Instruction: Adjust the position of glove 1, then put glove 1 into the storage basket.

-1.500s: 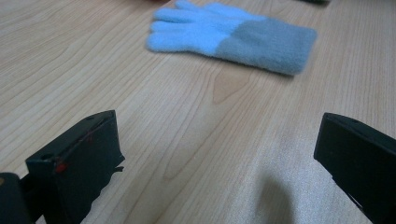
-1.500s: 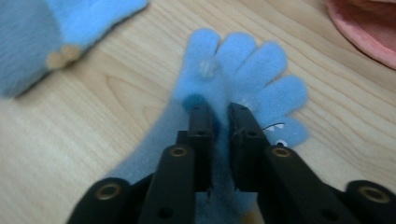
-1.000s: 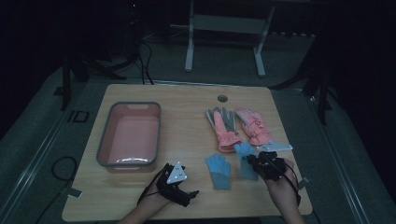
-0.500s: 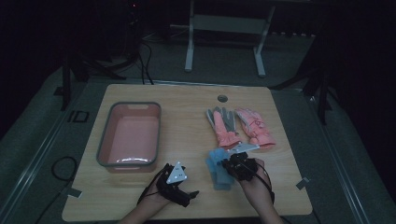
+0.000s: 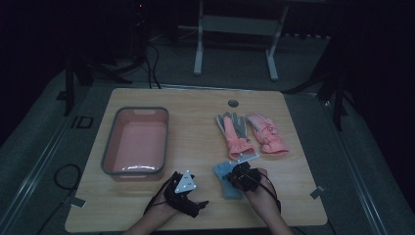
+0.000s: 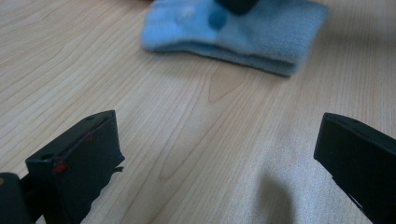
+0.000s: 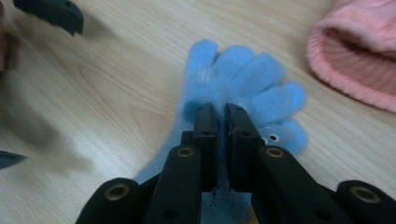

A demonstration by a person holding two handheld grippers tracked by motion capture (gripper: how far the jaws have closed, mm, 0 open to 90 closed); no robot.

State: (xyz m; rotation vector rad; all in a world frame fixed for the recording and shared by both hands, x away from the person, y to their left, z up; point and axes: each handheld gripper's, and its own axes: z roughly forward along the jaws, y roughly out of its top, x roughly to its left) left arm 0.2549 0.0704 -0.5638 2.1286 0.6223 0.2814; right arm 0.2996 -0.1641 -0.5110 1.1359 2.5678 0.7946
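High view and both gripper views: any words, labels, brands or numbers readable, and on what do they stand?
"ID": white letters on the dark floor mat left of the table.
Small dark marks on the grey plate of the left gripper: too small to read.
White tag by the blue glove: nothing readable.

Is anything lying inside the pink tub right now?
No, the pink tub in the high view shows a bare bottom, with all gloves out on the table.

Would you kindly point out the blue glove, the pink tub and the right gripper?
blue glove (image 7: 243, 74), right gripper view, on its spread fingers.
pink tub (image 5: 138, 143), high view, on its bare floor.
right gripper (image 7: 220, 114), right gripper view, between its nearly closed jaw tips.
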